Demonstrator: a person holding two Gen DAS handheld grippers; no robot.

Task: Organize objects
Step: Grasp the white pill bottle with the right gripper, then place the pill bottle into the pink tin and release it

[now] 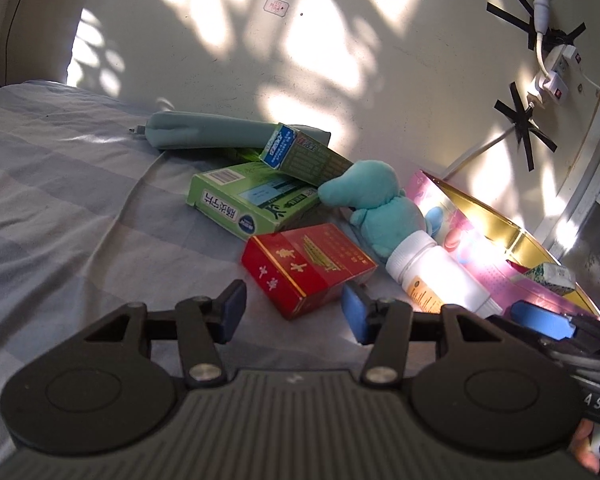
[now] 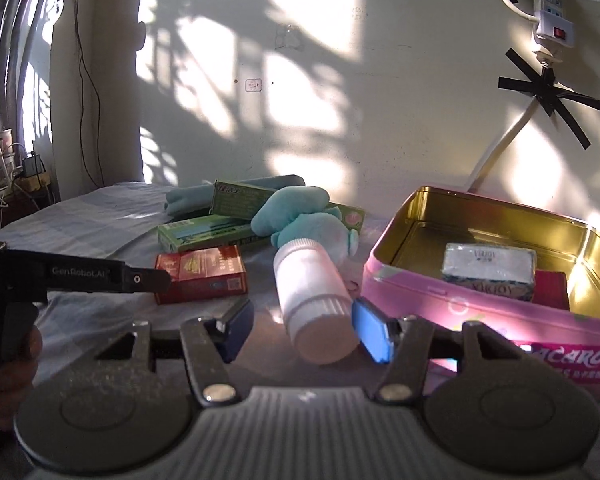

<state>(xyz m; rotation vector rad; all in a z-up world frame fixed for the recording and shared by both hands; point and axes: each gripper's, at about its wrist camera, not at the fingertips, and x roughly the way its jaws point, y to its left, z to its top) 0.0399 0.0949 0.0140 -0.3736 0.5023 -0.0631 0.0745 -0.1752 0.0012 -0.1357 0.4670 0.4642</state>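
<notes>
Inside pink tin [image 2: 440,280]: grey box [image 2: 488,266], red item [image 2: 550,286].

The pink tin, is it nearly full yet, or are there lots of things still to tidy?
Not nearly. The pink tin holds a grey box and something red. Both tools are open; the right tool is around the white bottle. The red box, green boxes and blue plush wait on the bed.
</notes>
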